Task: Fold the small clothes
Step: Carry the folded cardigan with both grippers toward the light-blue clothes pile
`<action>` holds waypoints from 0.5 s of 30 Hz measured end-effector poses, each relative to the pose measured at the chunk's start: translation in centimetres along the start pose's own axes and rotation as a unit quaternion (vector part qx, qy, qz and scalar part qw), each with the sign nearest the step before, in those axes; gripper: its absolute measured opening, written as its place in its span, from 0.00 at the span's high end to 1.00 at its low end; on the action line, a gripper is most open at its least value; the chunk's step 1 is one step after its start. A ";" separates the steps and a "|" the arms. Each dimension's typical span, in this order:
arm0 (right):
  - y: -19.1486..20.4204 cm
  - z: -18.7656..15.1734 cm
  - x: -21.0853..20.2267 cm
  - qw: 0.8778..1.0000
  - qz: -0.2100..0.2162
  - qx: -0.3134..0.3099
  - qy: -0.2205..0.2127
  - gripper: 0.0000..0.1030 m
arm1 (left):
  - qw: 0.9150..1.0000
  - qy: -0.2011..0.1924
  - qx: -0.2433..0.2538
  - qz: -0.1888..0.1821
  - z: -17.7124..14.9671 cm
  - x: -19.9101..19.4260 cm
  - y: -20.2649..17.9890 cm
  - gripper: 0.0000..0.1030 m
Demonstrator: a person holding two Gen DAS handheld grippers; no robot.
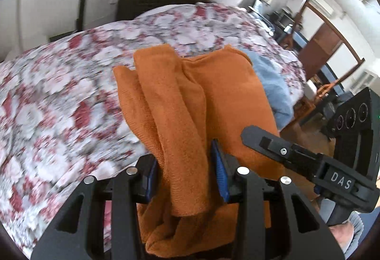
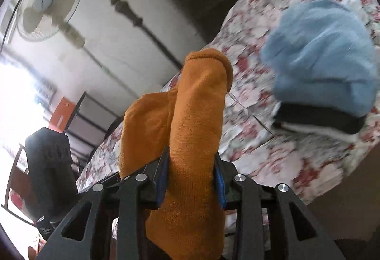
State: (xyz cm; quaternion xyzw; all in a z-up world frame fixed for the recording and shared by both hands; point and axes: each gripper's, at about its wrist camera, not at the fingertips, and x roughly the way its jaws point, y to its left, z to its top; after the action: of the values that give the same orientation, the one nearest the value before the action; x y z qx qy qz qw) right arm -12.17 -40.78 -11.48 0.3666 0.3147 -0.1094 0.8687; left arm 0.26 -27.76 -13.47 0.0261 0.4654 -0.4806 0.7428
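Left wrist view: left tongs [image 1: 187, 175] pinching a bunched orange cloth [image 1: 190, 98], lifted over the floral bed [image 1: 59, 94]. Right tongs [image 1: 261, 139] poking in alongside.

Right wrist view: right tongs [image 2: 191, 177] clamped on the same orange cloth [image 2: 190, 117], blue garment [image 2: 320, 53] lying on the bed [image 2: 261, 141], looks unfolded. Early days, no neat fold yet.

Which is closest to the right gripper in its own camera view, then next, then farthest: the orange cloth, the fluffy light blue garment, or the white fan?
1. Orange knitted cloth: pinched between the fingers of the right gripper.
2. Fluffy light blue garment: upper right, lying on the floral bedspread.
3. White fan: upper left, against the wall beyond the bed.
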 end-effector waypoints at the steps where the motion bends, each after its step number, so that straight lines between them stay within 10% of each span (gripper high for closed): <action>1: -0.4 0.3 -0.5 1.000 -0.004 0.003 -0.006 0.67 | 1.000 0.000 0.006 -0.008 0.5 0.5 -0.9 0.63; 15: -3.7 6.1 -5.7 0.995 -0.021 0.029 -0.088 0.67 | 0.996 -0.011 0.074 -0.045 7.3 2.6 -7.9 0.63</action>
State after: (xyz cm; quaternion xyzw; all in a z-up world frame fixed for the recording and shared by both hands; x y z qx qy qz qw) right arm -15.35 -47.93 -6.76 0.3741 0.2413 -0.1686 0.8794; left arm -0.47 -37.38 -7.98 0.0545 0.4210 -0.5466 0.7218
